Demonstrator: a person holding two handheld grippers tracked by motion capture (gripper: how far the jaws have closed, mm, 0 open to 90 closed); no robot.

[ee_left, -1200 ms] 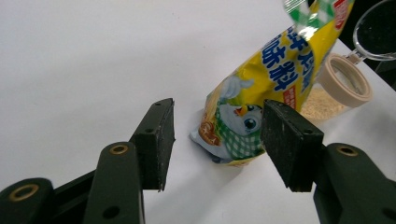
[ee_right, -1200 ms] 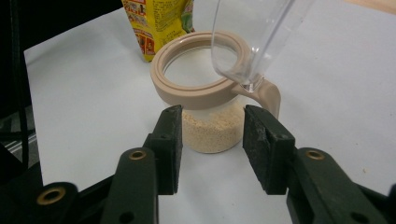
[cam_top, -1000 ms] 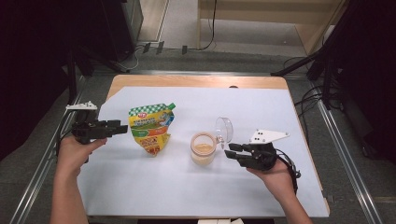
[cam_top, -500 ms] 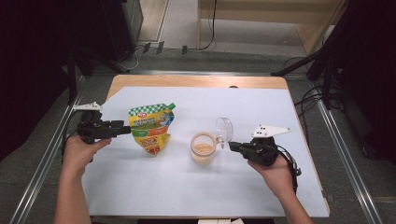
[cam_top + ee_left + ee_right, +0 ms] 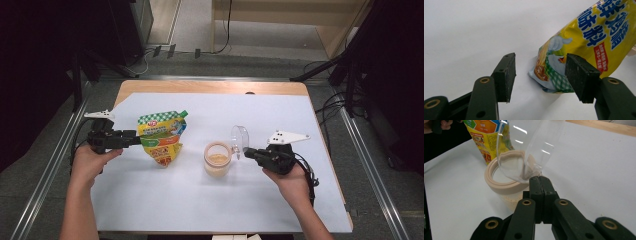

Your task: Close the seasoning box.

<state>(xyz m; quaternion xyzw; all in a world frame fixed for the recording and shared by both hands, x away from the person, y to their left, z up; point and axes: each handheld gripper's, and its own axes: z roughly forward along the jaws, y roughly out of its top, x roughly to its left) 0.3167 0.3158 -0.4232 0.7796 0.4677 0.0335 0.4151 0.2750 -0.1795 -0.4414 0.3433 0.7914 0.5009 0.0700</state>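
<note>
My right fingers pinch the jar's lid; my left fingers stand spread at the pouch.

My right gripper (image 5: 539,181) has just closed, its fingers (image 5: 535,192) pressed together on the lower edge of the clear lid (image 5: 531,147), which stands tipped up at the rim of the jar (image 5: 217,159). The jar sits mid-table on the white sheet (image 5: 210,200), with pale powder in it. My left gripper (image 5: 540,75) holds its fingers (image 5: 505,75) apart, the bottom corner of the yellow pouch (image 5: 584,42) between them, untouched. The pouch lies just left of the jar, its green cap (image 5: 183,113) pointing away from me.
</note>
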